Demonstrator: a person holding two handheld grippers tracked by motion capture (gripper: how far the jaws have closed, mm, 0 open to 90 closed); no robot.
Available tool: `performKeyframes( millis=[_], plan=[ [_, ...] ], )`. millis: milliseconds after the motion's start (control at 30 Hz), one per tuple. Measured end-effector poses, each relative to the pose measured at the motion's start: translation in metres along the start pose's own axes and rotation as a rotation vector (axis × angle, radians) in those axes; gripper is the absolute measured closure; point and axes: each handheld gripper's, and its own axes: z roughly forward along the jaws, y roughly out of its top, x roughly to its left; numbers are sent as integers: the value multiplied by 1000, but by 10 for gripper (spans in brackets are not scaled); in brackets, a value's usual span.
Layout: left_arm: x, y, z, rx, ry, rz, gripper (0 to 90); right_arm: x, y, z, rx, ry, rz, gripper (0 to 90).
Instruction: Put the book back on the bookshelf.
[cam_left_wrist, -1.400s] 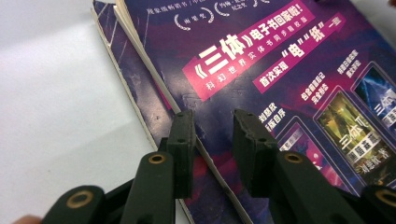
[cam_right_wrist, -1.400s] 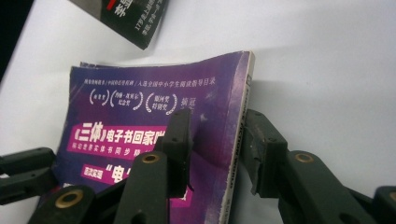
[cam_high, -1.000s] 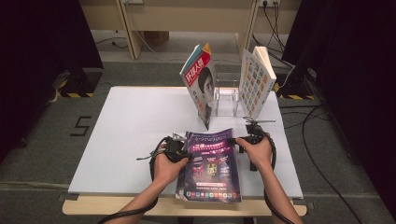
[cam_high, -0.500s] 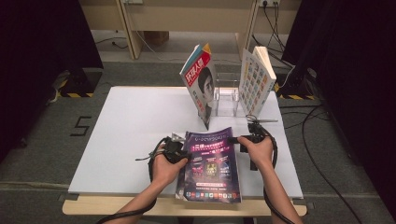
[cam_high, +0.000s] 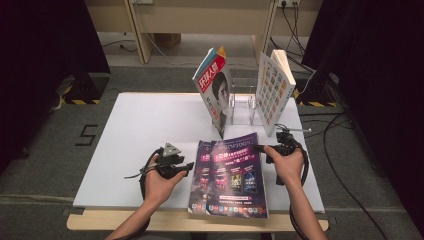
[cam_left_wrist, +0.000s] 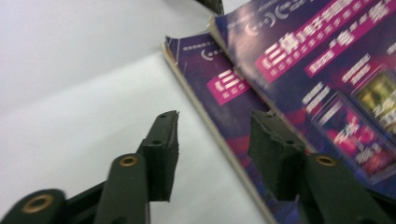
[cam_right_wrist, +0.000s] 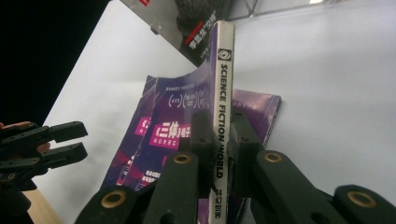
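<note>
Two purple magazines lie stacked at the table's front edge. My right gripper (cam_high: 260, 148) is shut on the spine (cam_right_wrist: 224, 70) of the top magazine (cam_high: 235, 175), its jaws having just closed there, and it tips that edge up off the lower magazine (cam_high: 202, 167). My left gripper (cam_high: 183, 167) sits on the table just left of the stack. Its jaws have just been opening and now stand open (cam_left_wrist: 214, 140), with nothing pressed between them. The lower magazine's edge (cam_left_wrist: 219, 88) runs just beyond its fingertips.
A clear stand (cam_high: 242, 107) at the back of the white table (cam_high: 130, 130) has a red-and-blue magazine (cam_high: 214, 85) leaning on its left and a white one (cam_high: 272, 90) on its right. Dark floor and cables surround the table.
My left hand has drawn back to the left, off the stack, and its jaws have opened. My right gripper has closed on the top magazine's spine and raised it a little.
</note>
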Motion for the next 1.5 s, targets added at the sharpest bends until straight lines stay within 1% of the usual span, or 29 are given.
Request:
performKeyframes(
  millis=[33, 133, 200, 267, 333, 367, 400, 467, 500, 567, 600, 633, 700, 800, 900, 1000, 1100, 1167, 1300, 1367, 1500],
  plan=[
    [3, -2, -2, 1, 2, 0, 479, 1, 0, -3, -10, -1, -6, 830],
    [12, -9, -9, -10, 30, -23, 448, 5, 2, -13, -46, -13, -24, 831],
    [16, -13, -14, -31, 41, -42, 424, 8, 3, -21, -71, -20, -36, 831],
    [19, -16, -20, -53, 49, -49, 406, 11, 4, -29, -96, -26, -44, 831],
    [20, -20, -24, -80, 53, -46, 383, 15, 5, -36, -123, -33, -57, 831],
    [20, -21, -25, -93, 45, -49, 371, 17, 5, -39, -135, -37, -66, 831],
    [21, -23, -26, -97, 35, -48, 362, 18, 6, -42, -151, -42, -75, 831],
    [21, -27, -28, -124, 17, -67, 346, 22, 8, -47, -169, -46, -83, 831],
    [22, -28, -29, -139, 13, -78, 341, 23, 8, -49, -181, -52, -94, 831],
    [24, -30, -30, -161, -8, -88, 324, 26, 10, -54, -198, -58, -106, 831],
    [24, -32, -30, -175, -20, -109, 313, 27, 10, -56, -205, -61, -103, 831],
    [25, -33, -31, -184, -27, -116, 301, 28, 11, -57, -214, -65, -103, 831],
    [26, -35, -32, -182, -38, -86, 269, 28, 12, -61, -230, -67, -106, 831],
    [27, -38, -33, -202, -33, -103, 270, 29, 12, -65, -251, -77, -111, 831],
    [28, -39, -34, -203, -20, -105, 275, 31, 12, -68, -272, -87, -117, 831],
    [29, -42, -33, -192, -4, -100, 283, 34, 14, -71, -292, -93, -130, 831],
    [31, -44, -33, -194, -4, -106, 284, 37, 17, -74, -314, -105, -145, 831],
    [31, -45, -33, -192, 1, -109, 286, 40, 18, -75, -333, -118, -160, 831],
    [32, -46, -35, -201, 10, -112, 290, 47, 21, -78, -363, -128, -179, 831],
    [34, -46, -36, -207, 17, -116, 294, 49, 24, -78, -378, -135, -198, 831],
    [36, -46, -38, -204, 19, -123, 325, 54, 27, -77, -388, -140, -211, 831]
  ],
)
